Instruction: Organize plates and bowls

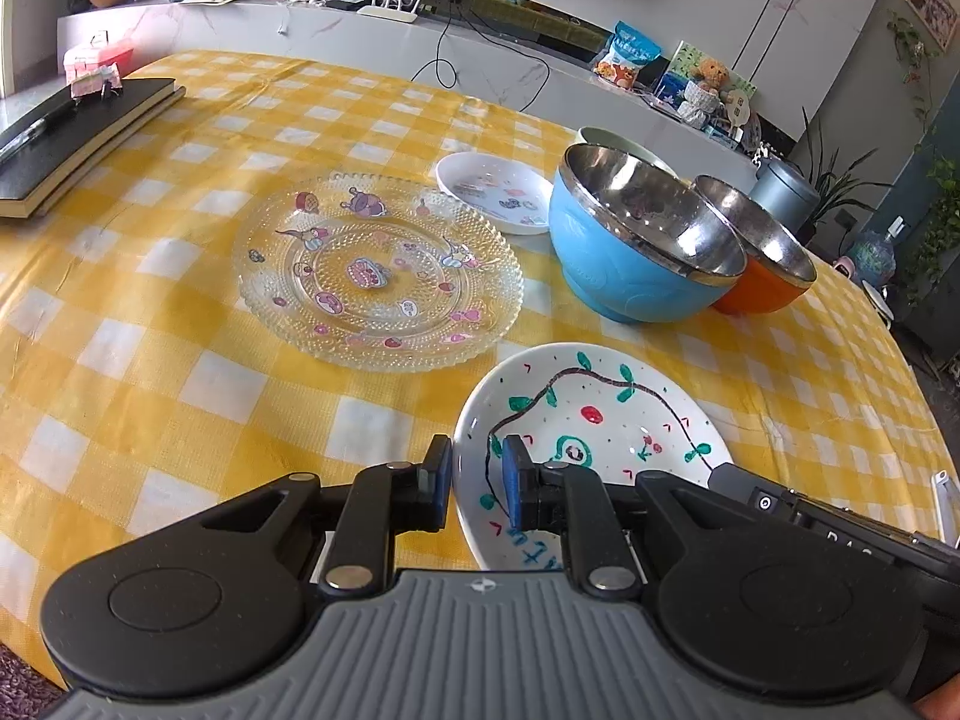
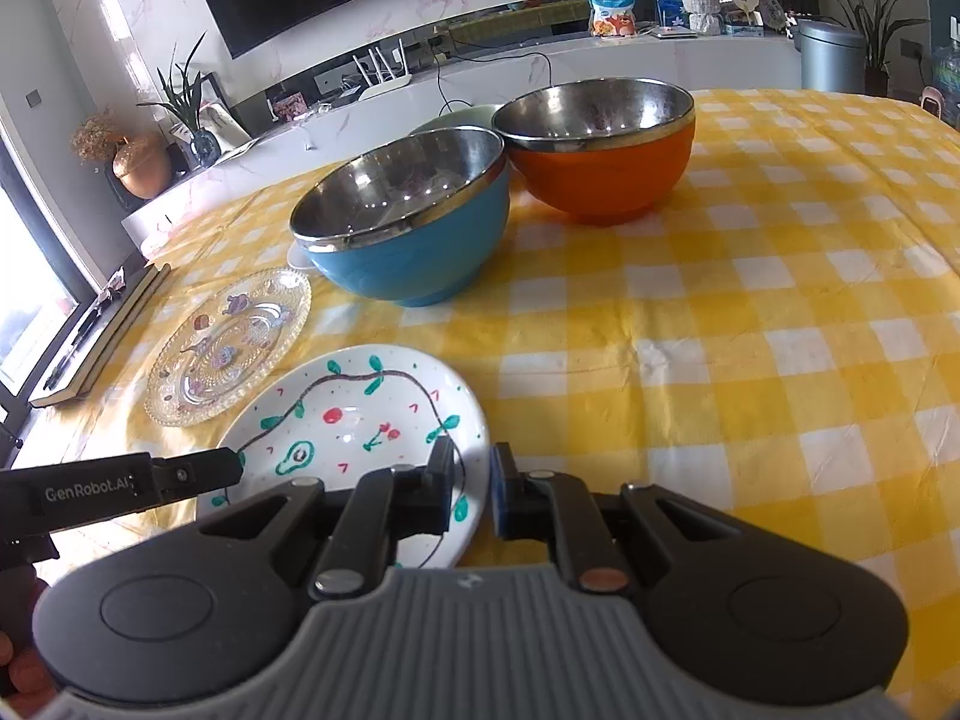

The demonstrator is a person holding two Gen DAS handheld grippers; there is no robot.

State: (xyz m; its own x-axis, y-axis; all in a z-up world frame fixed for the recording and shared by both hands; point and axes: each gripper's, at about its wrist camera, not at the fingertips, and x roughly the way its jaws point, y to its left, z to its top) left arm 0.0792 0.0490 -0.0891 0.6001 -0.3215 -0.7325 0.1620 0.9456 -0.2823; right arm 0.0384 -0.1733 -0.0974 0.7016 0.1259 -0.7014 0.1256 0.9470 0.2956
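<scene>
A white hand-painted plate (image 1: 600, 420) (image 2: 360, 414) with a vine and fruit drawing is held low over the yellow checked cloth. My left gripper (image 1: 477, 480) is shut on its left rim, and its tip (image 2: 235, 465) shows in the right wrist view. My right gripper (image 2: 471, 480) is shut on the right rim. Whether the plate touches the cloth I cannot tell. Beyond it lie a clear glass plate (image 1: 378, 276) (image 2: 228, 348) and a small white sticker plate (image 1: 492, 192). A blue bowl (image 1: 630, 264) (image 2: 408, 252), an orange bowl (image 1: 762, 294) (image 2: 606, 174) and a pale green bowl (image 1: 612, 138) stand together.
A black notebook (image 1: 78, 138) (image 2: 102, 336) with a pen lies at the table's far left. A pink box (image 1: 99, 54) sits behind it. A grey bin (image 1: 783, 192) (image 2: 831, 54) stands beyond the table. Bare checked cloth (image 2: 750, 360) stretches to the right of the bowls.
</scene>
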